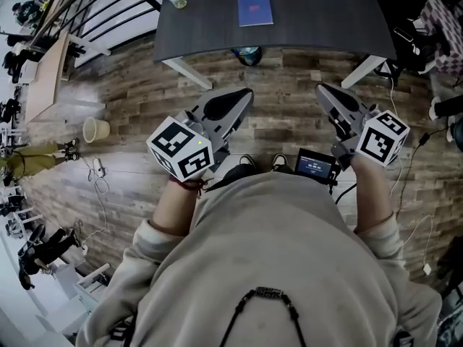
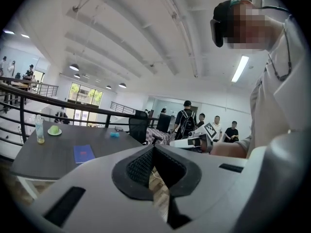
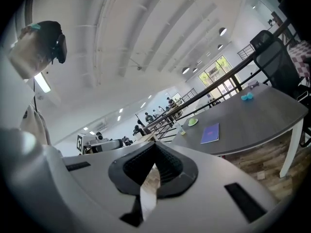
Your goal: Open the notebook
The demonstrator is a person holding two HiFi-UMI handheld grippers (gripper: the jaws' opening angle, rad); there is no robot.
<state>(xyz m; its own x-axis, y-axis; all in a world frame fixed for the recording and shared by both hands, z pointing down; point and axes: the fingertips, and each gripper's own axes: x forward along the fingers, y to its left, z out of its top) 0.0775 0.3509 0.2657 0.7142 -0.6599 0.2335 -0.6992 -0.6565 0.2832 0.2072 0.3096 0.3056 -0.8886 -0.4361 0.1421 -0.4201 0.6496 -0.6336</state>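
We hold the left gripper and the right gripper over the wooden floor, both with jaws pressed together on nothing, well apart from the closed blue notebook lying on the dark table.

The left gripper has its jaws closed tip to tip with nothing between them. Beyond them to the left stretches a dark tabletop, well apart from the jaws. On it lie a blue notebook, shut and flat, a clear bottle beside a green thing on a saucer, and a small turquoise thing near the far edge. A black chair stands behind the tabletop. At right, the right gripper points left, level with the tabletop.
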